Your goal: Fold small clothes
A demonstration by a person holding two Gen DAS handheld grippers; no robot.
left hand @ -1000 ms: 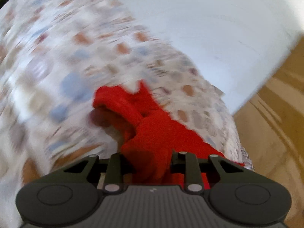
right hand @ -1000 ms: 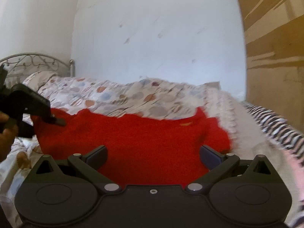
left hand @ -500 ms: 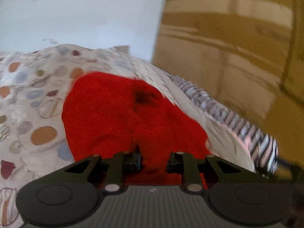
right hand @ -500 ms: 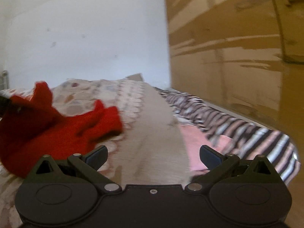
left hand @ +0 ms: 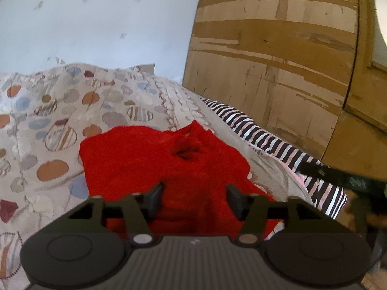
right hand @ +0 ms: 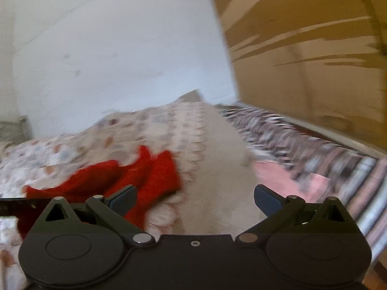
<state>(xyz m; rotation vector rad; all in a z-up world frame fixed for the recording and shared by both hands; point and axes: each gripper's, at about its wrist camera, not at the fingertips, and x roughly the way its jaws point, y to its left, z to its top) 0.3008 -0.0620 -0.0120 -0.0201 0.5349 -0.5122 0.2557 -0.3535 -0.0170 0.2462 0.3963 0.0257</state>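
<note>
Fuzzy red garment (left hand: 154, 159) lies rumpled on dotted quilt (left hand: 48, 120); both claws gape, empty.

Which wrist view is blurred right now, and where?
Left wrist view: sharp; red garment and dotted bedspread crisp, only fisheye bending at the edges. Right wrist view: motion-smeared, worst on the striped fabric and wooden wardrobe; garment edges soft.
</note>
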